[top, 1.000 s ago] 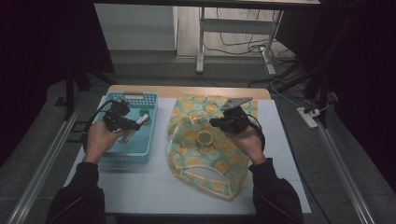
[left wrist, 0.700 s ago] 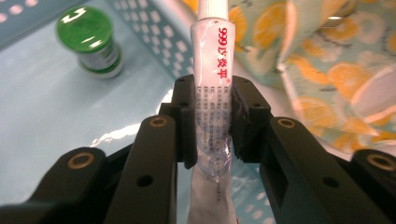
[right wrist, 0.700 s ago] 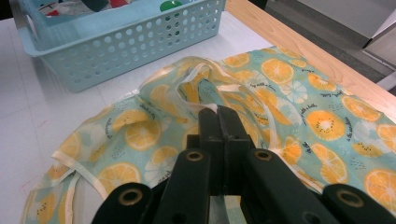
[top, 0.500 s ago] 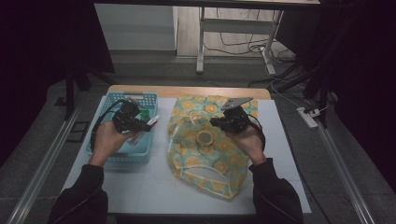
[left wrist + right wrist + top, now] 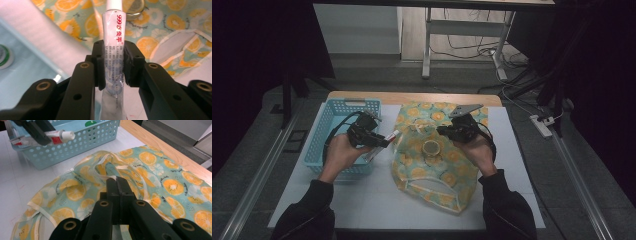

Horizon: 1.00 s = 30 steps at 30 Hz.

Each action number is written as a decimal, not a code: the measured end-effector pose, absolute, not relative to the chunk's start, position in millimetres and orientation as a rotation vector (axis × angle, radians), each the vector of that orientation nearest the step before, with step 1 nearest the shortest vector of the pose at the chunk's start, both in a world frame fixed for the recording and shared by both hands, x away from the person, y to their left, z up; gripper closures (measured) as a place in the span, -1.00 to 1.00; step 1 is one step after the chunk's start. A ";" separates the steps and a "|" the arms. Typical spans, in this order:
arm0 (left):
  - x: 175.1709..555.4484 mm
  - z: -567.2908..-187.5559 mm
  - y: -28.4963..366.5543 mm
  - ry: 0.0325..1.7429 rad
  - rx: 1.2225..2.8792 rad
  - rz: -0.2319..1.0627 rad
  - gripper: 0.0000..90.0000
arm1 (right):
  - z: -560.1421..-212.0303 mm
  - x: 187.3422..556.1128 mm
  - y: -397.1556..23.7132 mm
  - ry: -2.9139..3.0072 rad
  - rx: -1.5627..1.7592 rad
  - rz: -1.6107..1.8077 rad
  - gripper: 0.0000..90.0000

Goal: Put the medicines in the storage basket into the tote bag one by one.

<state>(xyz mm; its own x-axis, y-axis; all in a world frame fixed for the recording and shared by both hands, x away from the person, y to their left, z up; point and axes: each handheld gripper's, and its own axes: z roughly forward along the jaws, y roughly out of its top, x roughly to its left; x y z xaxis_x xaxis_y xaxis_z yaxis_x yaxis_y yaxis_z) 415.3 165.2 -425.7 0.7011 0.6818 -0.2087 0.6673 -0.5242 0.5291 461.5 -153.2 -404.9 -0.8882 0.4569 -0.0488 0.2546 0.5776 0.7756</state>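
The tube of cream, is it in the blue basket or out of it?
Out. The left gripper holds the tube pinched between its jaws, lifted over the basket edge toward the orange-print bag.

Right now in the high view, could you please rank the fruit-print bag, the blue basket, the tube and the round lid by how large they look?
1. Fruit-print bag, largest by far.
2. Blue basket.
3. Tube, held in the left tool, partly hidden.
4. Round lid on the bag; close to the tube's visible part, so these last two are unsure.
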 end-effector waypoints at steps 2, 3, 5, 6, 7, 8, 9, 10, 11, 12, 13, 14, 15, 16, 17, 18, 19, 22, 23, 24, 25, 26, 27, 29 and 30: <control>414.5 -426.7 159.8 1.010 2.323 0.025 0.62 | -405.0 461.4 -153.0 2.566 0.589 1.204 1.00; 413.9 -427.2 156.0 1.002 2.325 0.019 0.62 | -404.9 461.4 -152.9 2.568 0.588 1.204 1.00; 413.3 -428.0 149.0 0.985 2.332 0.011 0.62 | -404.7 461.3 -152.8 2.568 0.587 1.203 1.00; 413.2 -428.5 145.3 0.976 2.336 0.006 0.62 | -404.8 461.3 -152.8 2.566 0.588 1.204 1.00; 413.2 -429.1 141.4 0.967 2.340 0.004 0.62 | -404.8 461.3 -152.8 2.566 0.588 1.204 1.00; 413.2 -429.7 138.4 0.965 2.339 0.003 0.62 | -404.9 461.4 -152.8 2.566 0.588 1.204 1.00; 413.4 -430.4 134.7 0.957 2.343 0.000 0.62 | -404.9 461.4 -152.8 2.565 0.588 1.204 1.00; 413.7 -431.0 131.2 0.949 2.344 -0.001 0.62 | -405.0 461.3 -152.8 2.565 0.588 1.206 1.00; 414.2 -431.5 127.9 0.943 2.344 -0.004 0.62 | -404.9 461.3 -152.8 2.565 0.587 1.205 1.00; 414.7 -432.1 124.6 0.938 2.345 -0.007 0.62 | -404.9 461.2 -152.7 2.565 0.586 1.205 1.00; 415.3 -432.5 121.5 0.933 2.347 -0.009 0.62 | -404.8 461.2 -152.7 2.565 0.586 1.206 1.00; 415.9 -433.0 118.4 0.927 2.348 -0.013 0.62 | -404.7 461.2 -152.7 2.565 0.585 1.206 1.00; 416.5 -433.6 115.3 0.920 2.351 -0.018 0.62 | -404.7 461.1 -152.7 2.565 0.585 1.207 1.00; 417.0 -434.2 112.2 0.914 2.355 -0.020 0.62 | -404.6 461.1 -152.7 2.564 0.584 1.208 1.00; 417.3 -435.0 108.7 0.911 2.356 -0.018 0.62 | -404.6 461.1 -152.7 2.564 0.584 1.208 1.00; 417.9 -435.8 105.6 0.908 2.361 -0.018 0.62 | -404.6 461.2 -152.7 2.563 0.584 1.209 1.00; 418.7 -436.6 102.7 0.901 2.364 -0.021 0.62 | -404.6 461.2 -152.7 2.563 0.583 1.209 1.00; 420.5 -439.6 93.4 0.892 2.365 -0.024 0.62 | -404.6 461.0 -152.4 2.562 0.583 1.211 1.00; 421.4 -440.6 90.5 0.888 2.367 -0.023 0.62 | -404.5 461.0 -152.4 2.563 0.582 1.211 1.00; 422.2 -441.5 87.5 0.885 2.366 -0.026 0.62 | -404.4 460.9 -152.4 2.562 0.580 1.211 1.00; 423.3 -442.4 84.5 0.881 2.367 -0.030 0.62 | -404.3 460.8 -152.3 2.562 0.580 1.212 1.00; 424.3 -443.2 81.6 0.879 2.369 -0.026 0.62 | -404.1 460.7 -152.2 2.561 0.578 1.213 1.00; 425.5 -444.0 78.6 0.879 2.372 -0.023 0.62 | -404.0 460.5 -152.0 2.561 0.578 1.213 1.00; 428.2 -445.8 73.1 0.875 2.371 -0.023 0.62 | -403.8 460.2 -151.8 2.560 0.576 1.214 1.00; 429.6 -446.6 70.5 0.875 2.371 -0.023 0.62 | -403.8 460.0 -151.6 2.560 0.574 1.215 1.00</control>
